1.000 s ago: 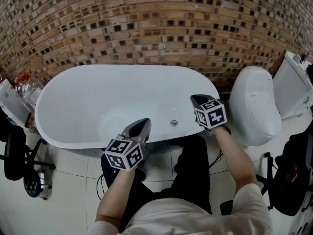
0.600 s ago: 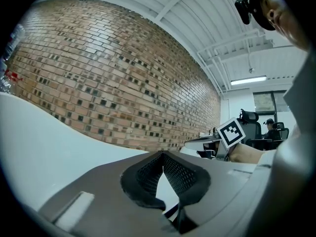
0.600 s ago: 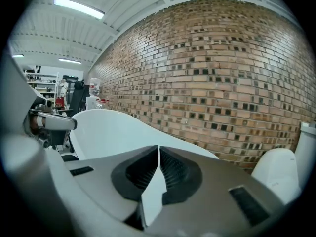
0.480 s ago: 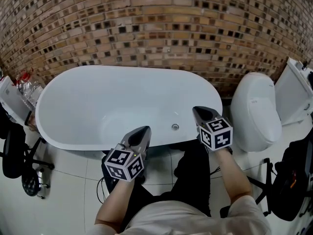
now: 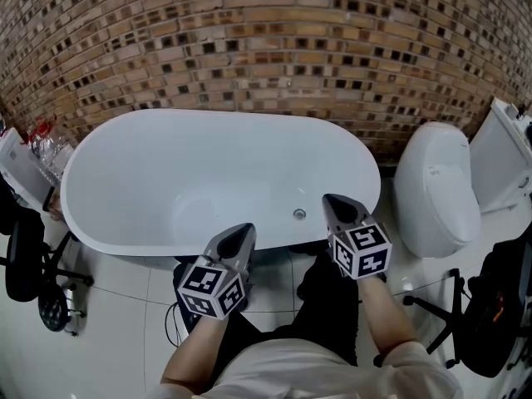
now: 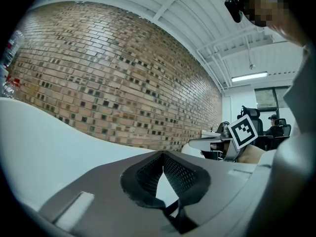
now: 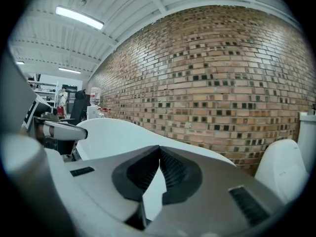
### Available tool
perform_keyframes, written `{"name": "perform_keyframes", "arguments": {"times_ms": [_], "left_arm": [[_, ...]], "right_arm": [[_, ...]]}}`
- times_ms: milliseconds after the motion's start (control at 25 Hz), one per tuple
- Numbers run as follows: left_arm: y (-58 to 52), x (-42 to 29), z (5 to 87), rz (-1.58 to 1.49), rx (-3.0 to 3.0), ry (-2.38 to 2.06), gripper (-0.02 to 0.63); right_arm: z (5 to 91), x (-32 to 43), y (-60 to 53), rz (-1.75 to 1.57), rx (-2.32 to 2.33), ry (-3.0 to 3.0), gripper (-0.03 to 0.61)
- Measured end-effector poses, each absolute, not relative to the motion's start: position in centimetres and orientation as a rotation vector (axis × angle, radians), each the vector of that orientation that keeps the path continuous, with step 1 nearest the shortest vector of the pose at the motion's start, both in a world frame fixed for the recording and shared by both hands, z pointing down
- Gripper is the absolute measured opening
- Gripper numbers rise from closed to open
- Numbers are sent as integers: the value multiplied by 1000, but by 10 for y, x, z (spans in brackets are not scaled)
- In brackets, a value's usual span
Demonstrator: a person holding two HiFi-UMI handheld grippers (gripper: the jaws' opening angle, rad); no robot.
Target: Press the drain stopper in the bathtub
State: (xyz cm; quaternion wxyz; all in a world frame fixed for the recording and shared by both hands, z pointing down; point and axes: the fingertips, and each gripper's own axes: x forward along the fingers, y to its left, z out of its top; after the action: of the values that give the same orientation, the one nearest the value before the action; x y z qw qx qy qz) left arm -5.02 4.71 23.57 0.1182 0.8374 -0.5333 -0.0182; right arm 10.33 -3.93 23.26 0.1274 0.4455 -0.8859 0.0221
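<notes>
Head view only shows drain stopper (image 5: 299,214); L claw (image 6: 161,155), R claw (image 7: 159,147) closed, empty.

Glossy white bathtub (image 5: 116,173), rough brick wall (image 5: 249,48), metal drain stopper (image 5: 299,214).

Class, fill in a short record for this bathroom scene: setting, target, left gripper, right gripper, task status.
setting: white bathtub against brick wall, toilet at its right
target: drain stopper, in tub floor near front rim
left gripper: shut, empty, over front rim
right gripper: shut, empty, just right of stopper
status: neither gripper on stopper
</notes>
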Motion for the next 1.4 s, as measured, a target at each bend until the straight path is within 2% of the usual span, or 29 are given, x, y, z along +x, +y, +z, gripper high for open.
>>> {"name": "perform_keyframes", "arguments": {"times_ms": [1400], "left_arm": [[74, -54, 253, -59, 2403, -1574, 5]], "right_arm": [[258, 107, -7, 87, 1268, -2595, 14]]}}
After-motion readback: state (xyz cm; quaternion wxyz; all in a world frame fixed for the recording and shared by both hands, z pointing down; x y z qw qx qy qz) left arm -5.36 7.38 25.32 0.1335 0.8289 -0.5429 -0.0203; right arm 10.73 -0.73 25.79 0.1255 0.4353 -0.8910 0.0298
